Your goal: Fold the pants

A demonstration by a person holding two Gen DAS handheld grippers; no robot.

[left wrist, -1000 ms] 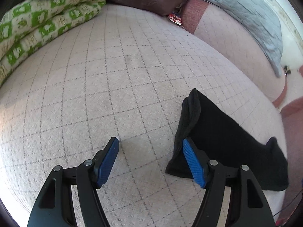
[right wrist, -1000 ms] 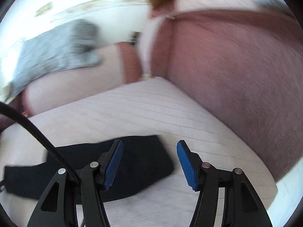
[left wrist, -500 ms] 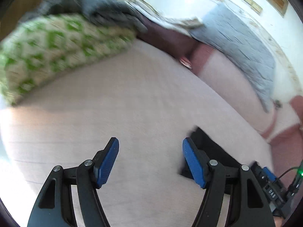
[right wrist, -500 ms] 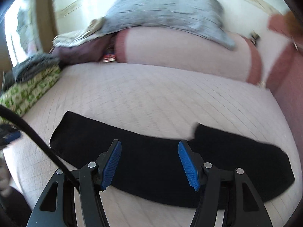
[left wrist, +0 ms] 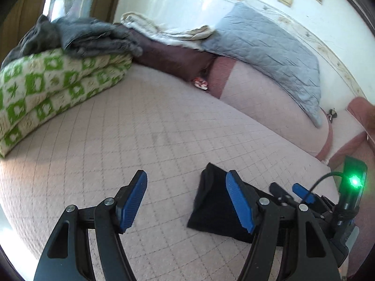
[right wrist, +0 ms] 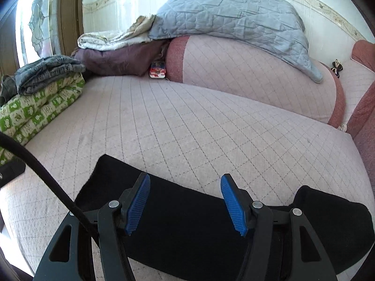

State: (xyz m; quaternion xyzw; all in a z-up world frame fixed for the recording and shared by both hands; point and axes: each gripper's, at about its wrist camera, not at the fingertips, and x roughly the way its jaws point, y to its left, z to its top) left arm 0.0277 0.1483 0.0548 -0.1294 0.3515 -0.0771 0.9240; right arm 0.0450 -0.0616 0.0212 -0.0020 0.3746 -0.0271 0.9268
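Black pants [right wrist: 187,220] lie folded lengthwise in a long strip across the near part of the pink quilted sofa seat [right wrist: 199,121]. My right gripper [right wrist: 185,201] is open and empty, hovering over the middle of the strip. My left gripper [left wrist: 186,201] is open and empty, just left of the pants' end [left wrist: 211,206], with its right finger over the cloth. The right gripper's body with a green light [left wrist: 354,182] shows at the right edge of the left wrist view.
A green-and-cream folded blanket [right wrist: 39,107] with grey jeans [right wrist: 46,75] on top lies at the left. A purple cloth [right wrist: 121,61], a cream cloth and a blue-grey quilt [right wrist: 234,16] sit on the sofa back. A small red-white pack [right wrist: 158,70] lies at the seat's rear.
Both grippers have pulled back and up from the pants. The right view has swung left from the sofa's right arm to face the whole seat. Both stay open.
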